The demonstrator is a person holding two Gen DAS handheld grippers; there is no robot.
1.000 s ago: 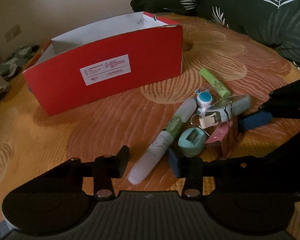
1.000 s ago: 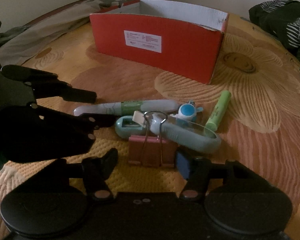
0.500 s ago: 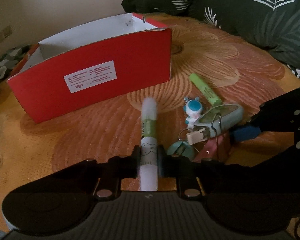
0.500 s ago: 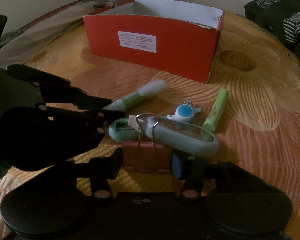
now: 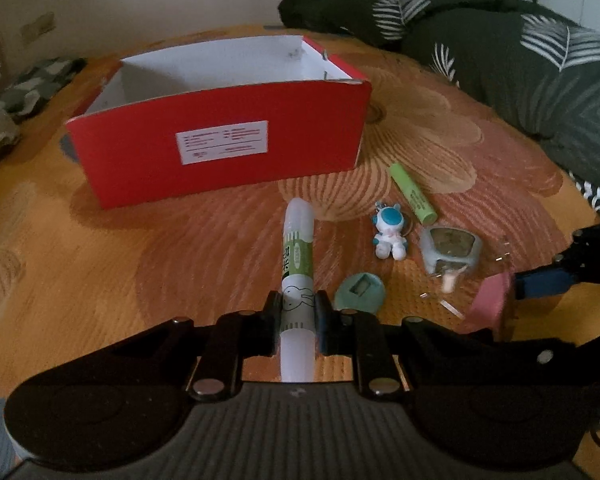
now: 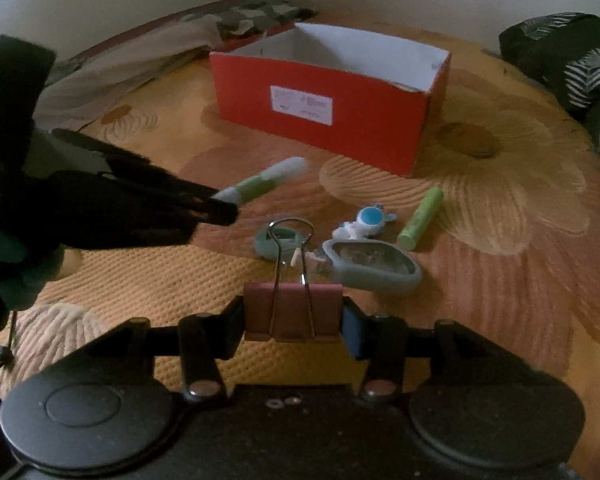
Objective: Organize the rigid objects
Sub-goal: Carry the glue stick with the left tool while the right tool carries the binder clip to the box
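The left claw (image 5: pixel 298 322) grips a white-and-green glue stick (image 5: pixel 297 256) held above the orange floral bedspread (image 5: pixel 100 264). The right claw (image 6: pixel 293 320) clamps a pink binder clip (image 6: pixel 293 312). The open red cardboard box (image 5: pixel 220 148) stands beyond them; the green tube (image 5: pixel 413 193) lies nearby.

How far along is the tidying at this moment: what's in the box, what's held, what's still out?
No item shows inside the red box. In hand: the left gripper is shut on the glue stick; the right gripper clamps the pink binder clip. Left on the bedspread: green marker, figurine, round sharpener, grey-blue case.
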